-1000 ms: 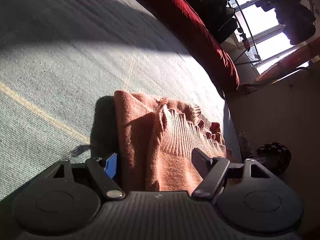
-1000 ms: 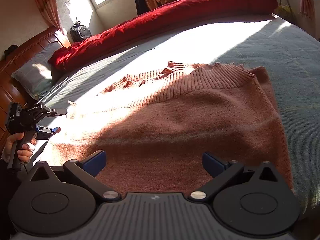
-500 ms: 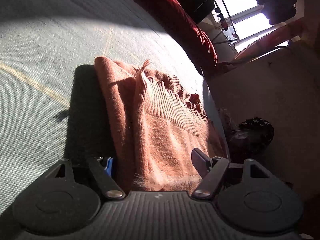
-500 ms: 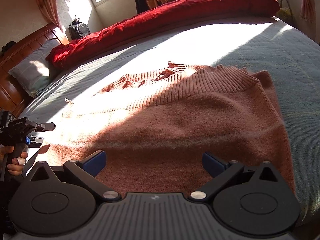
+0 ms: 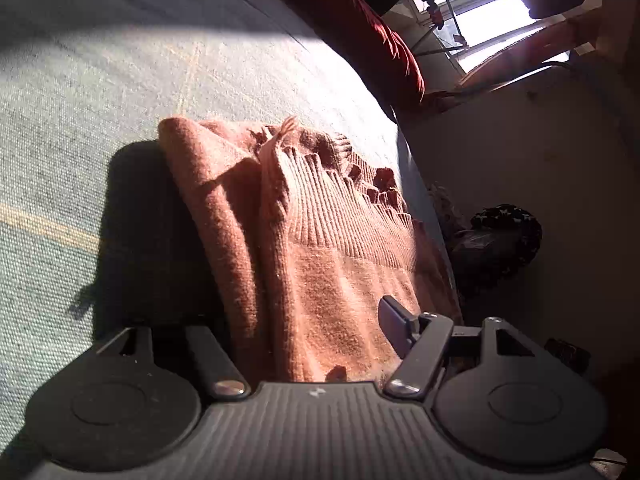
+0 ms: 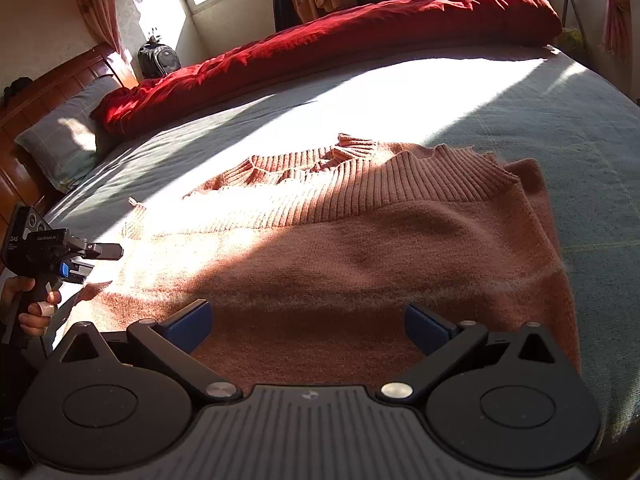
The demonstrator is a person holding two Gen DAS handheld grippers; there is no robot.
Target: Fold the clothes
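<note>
The left gripper (image 5: pixel 316 332) is closing its jaws over the near edge of the sweater (image 5: pixel 320 248), which lies between them, evidently to take that edge for a fold; whether the pads already press on it cannot be told. The right gripper (image 6: pixel 308 326) hangs with jaws spread and empty above the knit's near hem. The sweater, rust-pink with ribbed, scalloped trim, lies flat and partly folded on the bed (image 6: pixel 580 128).

A red quilt (image 6: pixel 332 40) lies along the bed's (image 6: pixel 580 128) far edge; a grey pillow (image 6: pixel 64 136), possibly checked.
</note>
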